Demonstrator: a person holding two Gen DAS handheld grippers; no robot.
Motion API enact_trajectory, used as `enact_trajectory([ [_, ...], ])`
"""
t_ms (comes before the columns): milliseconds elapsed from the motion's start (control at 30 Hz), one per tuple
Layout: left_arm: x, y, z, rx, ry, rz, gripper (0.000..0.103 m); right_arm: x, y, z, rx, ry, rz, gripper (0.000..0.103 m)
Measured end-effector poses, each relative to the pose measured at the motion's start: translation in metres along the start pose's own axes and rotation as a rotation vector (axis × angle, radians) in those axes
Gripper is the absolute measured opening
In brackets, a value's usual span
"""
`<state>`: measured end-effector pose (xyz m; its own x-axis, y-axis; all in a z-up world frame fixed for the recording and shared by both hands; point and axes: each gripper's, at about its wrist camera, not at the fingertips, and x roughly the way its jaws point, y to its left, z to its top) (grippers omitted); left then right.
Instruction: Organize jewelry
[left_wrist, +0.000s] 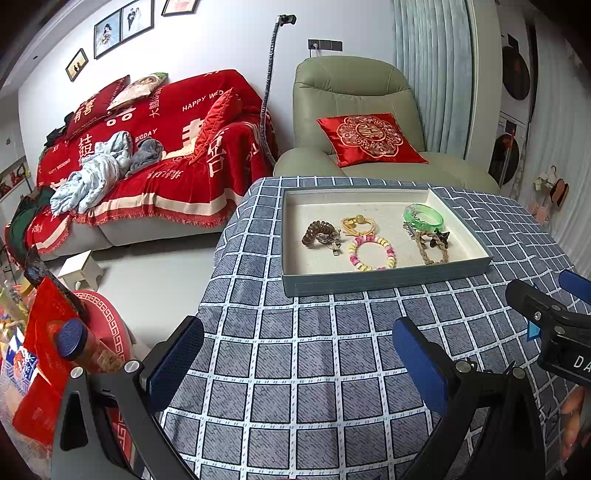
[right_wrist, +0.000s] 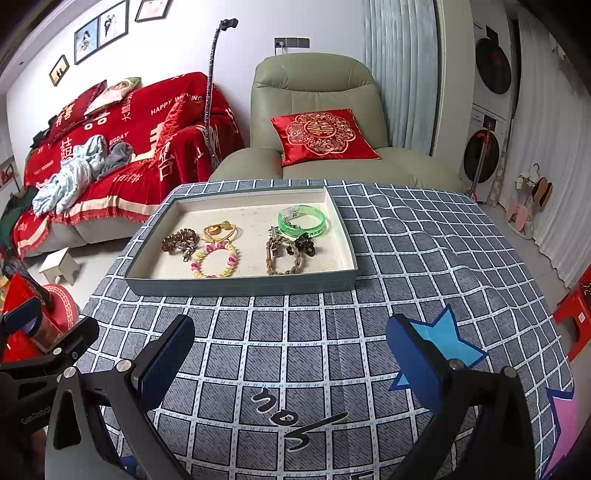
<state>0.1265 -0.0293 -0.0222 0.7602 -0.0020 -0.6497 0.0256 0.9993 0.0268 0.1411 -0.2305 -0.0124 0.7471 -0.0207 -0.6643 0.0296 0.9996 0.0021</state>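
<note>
A grey-blue tray (left_wrist: 384, 280) (right_wrist: 240, 286) with a cream lining sits on the checked tablecloth. It holds a green bangle (left_wrist: 423, 216) (right_wrist: 301, 221), a pink-and-yellow bead bracelet (left_wrist: 372, 252) (right_wrist: 214, 260), a brown coil hair tie (left_wrist: 320, 232) (right_wrist: 180, 240), a gold cord piece (left_wrist: 357, 223) (right_wrist: 219, 230), a braided brown bracelet (left_wrist: 430, 251) (right_wrist: 282, 256) and a dark clip (left_wrist: 441, 238) (right_wrist: 304, 245). My left gripper (left_wrist: 295, 365) is open and empty, short of the tray. My right gripper (right_wrist: 291, 362) is open and empty, also short of the tray.
The table's left edge drops to the floor by a red sofa (left_wrist: 155, 147) and a small white stool (left_wrist: 79, 271). A green armchair (left_wrist: 354, 122) stands behind the table. Red bags and a jar (left_wrist: 74, 343) sit low left. The right gripper (left_wrist: 554, 325) shows at the left wrist view's right edge.
</note>
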Motion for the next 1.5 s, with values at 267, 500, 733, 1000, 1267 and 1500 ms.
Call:
enact_trajectory([
  [267, -0.001, 0.0003, 0.0002, 0.001, -0.002, 0.004, 0.103, -0.0004, 0.0001, -0.0002, 0.001, 0.0, 0.0, 0.103],
  [500, -0.0013, 0.0004, -0.0002, -0.001, -0.002, 0.003, 0.103, -0.0002, 0.0001, -0.0004, 0.002, 0.0, 0.001, 0.103],
  [733, -0.002, 0.0007, -0.0007, -0.001, -0.006, 0.007, 0.103, -0.0002, 0.0014, 0.0001, 0.001, -0.001, 0.0, 0.103],
  [1000, -0.0012, 0.002, -0.0003, -0.01, 0.002, 0.003, 0.103, -0.0002, 0.0032, 0.0007, 0.001, -0.001, 0.002, 0.103],
  [1267, -0.0021, 0.0015, 0.0009, -0.002, -0.004, 0.006, 0.103, -0.0006, 0.0036, 0.0007, 0.001, -0.002, -0.001, 0.103],
  [1500, -0.0021, 0.0014, 0.0008, -0.004, -0.004, 0.007, 0.103, -0.0005, 0.0044, 0.0007, 0.0, -0.001, -0.001, 0.103],
])
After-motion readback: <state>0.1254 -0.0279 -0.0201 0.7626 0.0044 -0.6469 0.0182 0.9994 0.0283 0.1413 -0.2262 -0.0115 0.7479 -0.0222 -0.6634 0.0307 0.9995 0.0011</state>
